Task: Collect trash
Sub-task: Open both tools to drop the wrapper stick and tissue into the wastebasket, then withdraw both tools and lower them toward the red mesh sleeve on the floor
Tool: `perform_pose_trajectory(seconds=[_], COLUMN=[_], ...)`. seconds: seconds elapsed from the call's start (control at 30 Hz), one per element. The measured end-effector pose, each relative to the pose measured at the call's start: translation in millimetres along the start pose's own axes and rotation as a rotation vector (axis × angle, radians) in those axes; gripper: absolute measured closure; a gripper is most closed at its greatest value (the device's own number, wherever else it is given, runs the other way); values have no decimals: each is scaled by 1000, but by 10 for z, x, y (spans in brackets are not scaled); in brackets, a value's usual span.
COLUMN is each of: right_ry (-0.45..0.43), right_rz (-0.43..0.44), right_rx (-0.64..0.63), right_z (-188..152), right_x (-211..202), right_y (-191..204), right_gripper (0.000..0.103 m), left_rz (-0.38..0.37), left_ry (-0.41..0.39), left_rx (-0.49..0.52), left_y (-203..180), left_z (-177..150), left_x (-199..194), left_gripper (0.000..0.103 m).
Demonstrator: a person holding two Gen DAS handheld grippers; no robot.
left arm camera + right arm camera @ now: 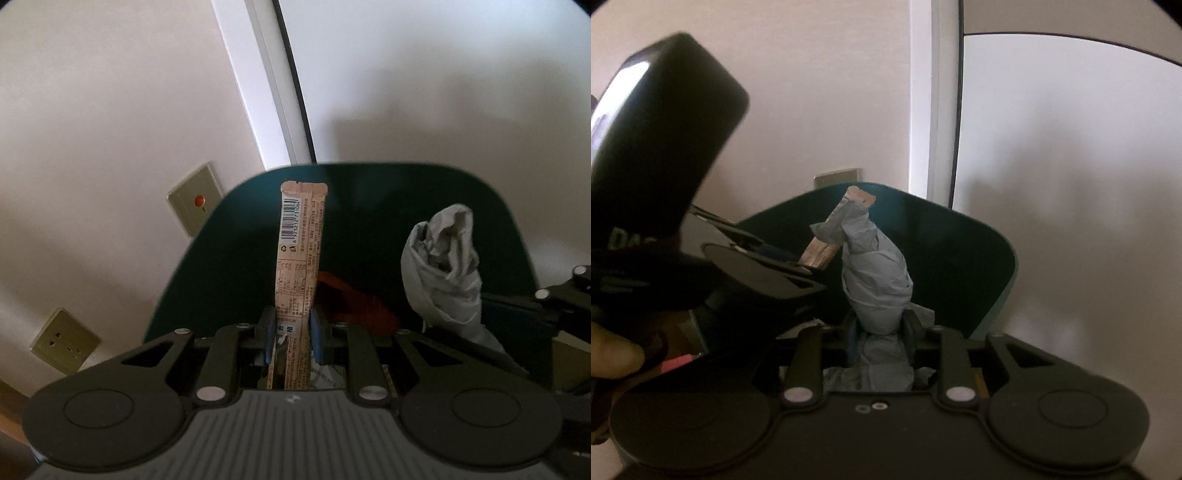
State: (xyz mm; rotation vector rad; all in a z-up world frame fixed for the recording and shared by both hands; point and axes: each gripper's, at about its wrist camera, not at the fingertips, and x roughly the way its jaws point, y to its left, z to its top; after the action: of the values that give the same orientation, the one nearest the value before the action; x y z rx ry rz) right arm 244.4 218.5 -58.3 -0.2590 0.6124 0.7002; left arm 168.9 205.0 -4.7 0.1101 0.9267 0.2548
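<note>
My left gripper is shut on a long tan snack wrapper with a barcode, held upright over a dark green trash bin. My right gripper is shut on a crumpled grey paper wad, also held over the bin. The wad shows in the left wrist view to the right of the wrapper. The wrapper shows in the right wrist view, partly hidden behind the wad. Something red lies inside the bin.
A white wall is behind the bin, with a switch plate and a socket at the left. A white door frame runs up behind the bin. The left gripper's body fills the left of the right wrist view.
</note>
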Motion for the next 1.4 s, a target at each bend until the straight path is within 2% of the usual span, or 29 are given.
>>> perform_pose_trajectory(seconds=[0.17,0.23,0.37,0.53,0.6,0.67,0.7,0.8,0.97,1.13,1.23,1.4], right_ry=[7,11,-5,-33,-48,-65,-74,-96,-129,-160,-174,-179], right_rz=[2,2,-8,-18,-22,-31,-24,-30,-33,-47,-46,-49], right_rx=[-52,-67,-101,-92,-80,-74,-71,-72,-68,-60,-38,-11], right_z=[35,21,108,18,28,24,18,4,-73,-237,-326,-597], right_x=[11,-4,-19,-338,-464,-584,-680,-890,-1297,-1720,-1878,-2208], right_y=[38,53,64,94,77,79,67,47,-18,-109,-172,-344], right_gripper=[70,61,58,57,57,56,56,55,55,54,53,52], left_rz=[4,-1,-19,-27,-37,-21,-9,-34,-24,-26,-44,-83], left_ry=[17,27,37,24,21,-4,-26,-49,-88,-129,-154,-187], left_rx=[-15,-27,-47,-63,-67,-70,-71,-67,-50,-22,-14,6], left_y=[-13,-7,-5,-14,-30,-45,-51,-85,-164,-289,-391,-582], left_z=[94,88,103,112,88,67,53,10,-80,-196,-284,-427], left_x=[162,194,222,143,84,7,-46,-208,-564,-961,-1198,-1489], left_gripper=[83,83,80,78,66,31,28,28,28,28,23,23])
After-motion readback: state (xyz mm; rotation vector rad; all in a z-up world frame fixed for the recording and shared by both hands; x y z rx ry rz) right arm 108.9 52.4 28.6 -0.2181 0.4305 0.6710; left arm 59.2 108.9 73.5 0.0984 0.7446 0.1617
